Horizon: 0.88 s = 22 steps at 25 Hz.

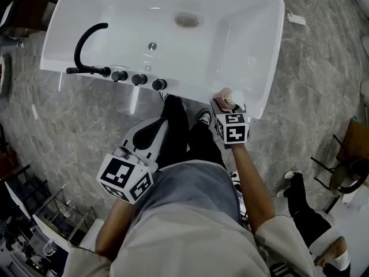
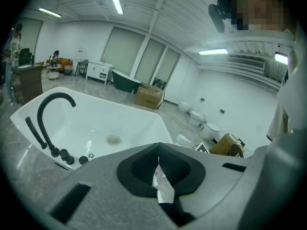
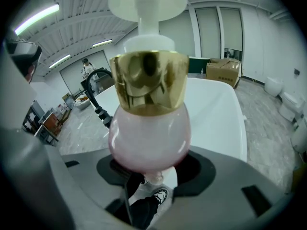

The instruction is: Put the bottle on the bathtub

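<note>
Bottle point(image 1: 229, 100) point(image 3: 148, 123) — a round pink body, a gold collar, a white pump head on top — was clamped upright in the right hand-held gripper point(image 1: 226, 105) point(image 3: 148, 169), whose jaws pressed on the lower part of the pink body. In the head view it was at the near rim of the white bathtub point(image 1: 115, 16) point(image 3: 216, 109), close to the tub's right-hand corner; whether the bottle's base touched the rim could not be told. Through the gap under the bottle, the right gripper view showed a dark trouser leg and a shoe point(image 3: 159, 195) on the floor.

The left hand-held gripper point(image 1: 154, 130) point(image 2: 158, 171) was held low, close to the person's body and well apart from the tub, with its jaws together and nothing between them — only a thin slit of pale floor showed past the dark pads.

On the tub's near left edge stood a black curved faucet point(image 1: 86, 39) point(image 2: 48, 109) with a row of black knobs point(image 1: 139, 79) beside it, and a round drain point(image 1: 187, 20) point(image 2: 113, 139) lay in the basin. The tub stood on a grey marbled floor point(image 1: 311, 79). Beyond it, the left gripper view showed a cardboard box point(image 2: 149, 96) and white toilets point(image 2: 196, 115) along a far wall.
</note>
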Motion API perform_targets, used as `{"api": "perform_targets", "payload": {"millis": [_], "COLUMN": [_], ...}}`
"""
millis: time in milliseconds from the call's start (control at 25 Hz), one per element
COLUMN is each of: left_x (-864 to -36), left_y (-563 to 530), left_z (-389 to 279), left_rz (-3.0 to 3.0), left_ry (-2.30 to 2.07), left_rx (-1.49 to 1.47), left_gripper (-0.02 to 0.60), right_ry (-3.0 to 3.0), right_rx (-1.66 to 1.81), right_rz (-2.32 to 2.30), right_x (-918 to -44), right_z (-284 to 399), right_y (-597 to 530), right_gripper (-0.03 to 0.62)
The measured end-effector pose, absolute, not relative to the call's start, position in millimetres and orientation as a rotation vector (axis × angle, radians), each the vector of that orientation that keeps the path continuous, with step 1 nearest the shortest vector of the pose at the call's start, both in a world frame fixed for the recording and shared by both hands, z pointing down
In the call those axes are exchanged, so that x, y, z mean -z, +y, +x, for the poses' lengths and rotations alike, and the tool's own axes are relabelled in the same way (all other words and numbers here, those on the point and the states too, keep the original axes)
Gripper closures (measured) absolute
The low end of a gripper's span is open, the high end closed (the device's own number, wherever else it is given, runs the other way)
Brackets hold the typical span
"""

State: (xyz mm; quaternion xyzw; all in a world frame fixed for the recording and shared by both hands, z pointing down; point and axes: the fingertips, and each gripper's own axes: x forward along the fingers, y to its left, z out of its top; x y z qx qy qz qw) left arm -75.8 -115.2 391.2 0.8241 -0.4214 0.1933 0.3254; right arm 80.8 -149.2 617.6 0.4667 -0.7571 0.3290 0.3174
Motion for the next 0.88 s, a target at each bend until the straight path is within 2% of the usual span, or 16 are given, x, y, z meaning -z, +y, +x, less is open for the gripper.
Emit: {"api": "perform_targets", "payload": {"millis": [880], "left_x": [-396.5], "left_y": [-121.1], "left_z": [-95.7], "left_rz": [2.132], "left_ry": [-1.128], "left_rx": [-0.509], "left_gripper": [0.572], "right_ry": [-1.908], "right_rx": [-0.786], "right_rz": [1.224], "right_x": [-643.8], "right_z": [78.0], "right_y": [-150.5], "right_gripper": [0.374]}}
